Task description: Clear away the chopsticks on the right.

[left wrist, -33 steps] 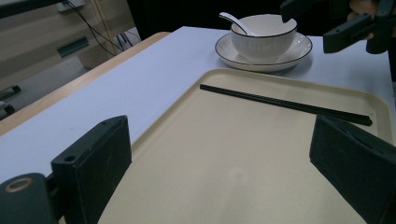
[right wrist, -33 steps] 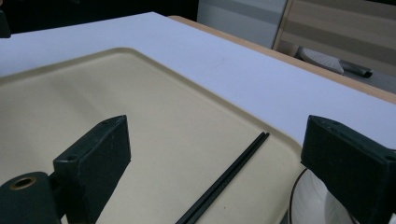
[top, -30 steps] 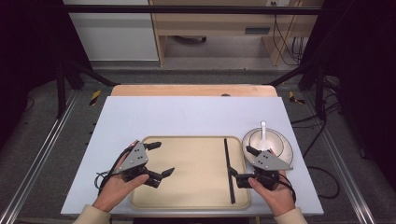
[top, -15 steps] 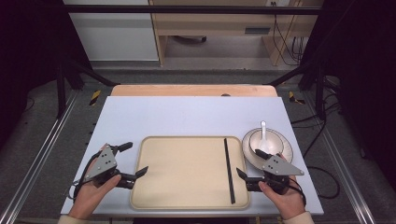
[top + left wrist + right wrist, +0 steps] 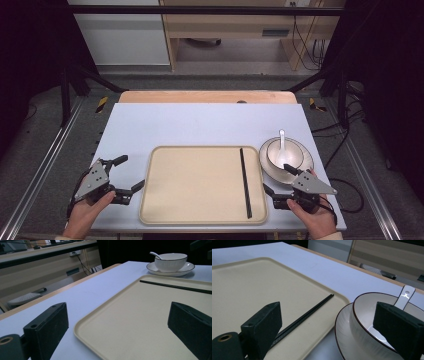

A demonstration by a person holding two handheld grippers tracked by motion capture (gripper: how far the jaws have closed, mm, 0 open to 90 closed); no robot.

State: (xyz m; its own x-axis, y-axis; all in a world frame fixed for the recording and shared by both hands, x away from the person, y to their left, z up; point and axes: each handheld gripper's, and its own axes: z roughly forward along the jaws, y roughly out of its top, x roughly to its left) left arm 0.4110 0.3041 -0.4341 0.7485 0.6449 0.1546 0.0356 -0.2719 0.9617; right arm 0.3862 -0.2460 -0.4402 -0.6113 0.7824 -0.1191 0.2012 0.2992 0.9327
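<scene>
Pale blue table (image 5: 200,122) is holding a beige tray (image 5: 200,185) while left gripper (image 5: 125,175) and right gripper (image 5: 278,179) are hovering wide open, gripping nothing, beside the chopsticks (image 5: 245,180) and bowl (image 5: 284,152).

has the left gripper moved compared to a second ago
Yes. The left gripper has drawn back leftward and toward the person: a second ago it hung over the tray's left part, now it sits off the tray's left edge, jaws open and empty.
</scene>
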